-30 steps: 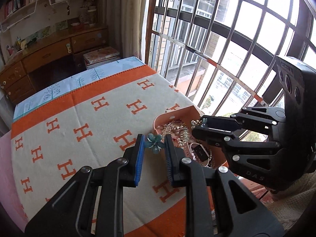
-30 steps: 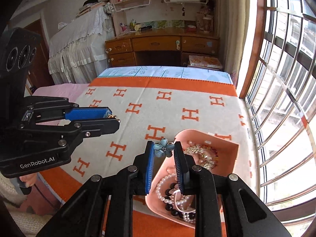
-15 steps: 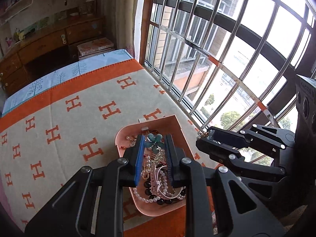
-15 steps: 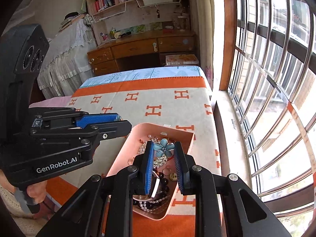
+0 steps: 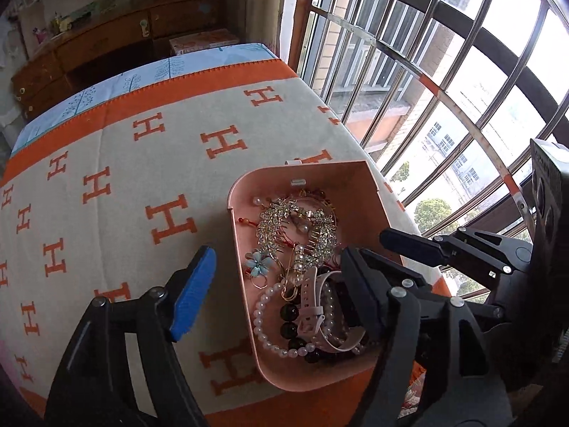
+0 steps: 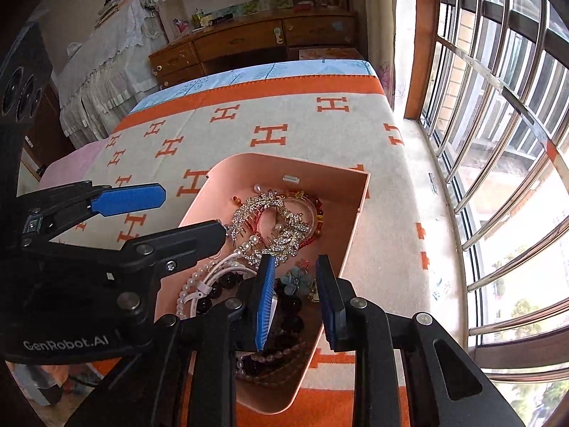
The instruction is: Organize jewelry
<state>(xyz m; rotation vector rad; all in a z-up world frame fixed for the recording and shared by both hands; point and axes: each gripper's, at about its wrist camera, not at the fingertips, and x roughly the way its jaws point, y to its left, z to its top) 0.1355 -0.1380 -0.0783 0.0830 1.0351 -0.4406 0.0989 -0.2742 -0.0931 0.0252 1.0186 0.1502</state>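
Blue flower earring (image 6: 296,279) lies between open right gripper (image 6: 297,297) fingers

One pink tray (image 5: 370,192) lies under the two grippers, the left gripper (image 5: 277,281) and the right gripper (image 6: 295,284). In the tray, ahead of the fingertips, lie one rhinestone hair comb (image 5: 302,227), one pearl strand (image 5: 265,320), one string of dark beads (image 5: 290,320), one pale pink watch band (image 5: 316,306) and two blue flower pieces: one (image 5: 258,265) between the left gripper's fingers, one (image 6: 295,279) between the right's. One orange-patterned blanket (image 5: 124,178) lies under the tray.
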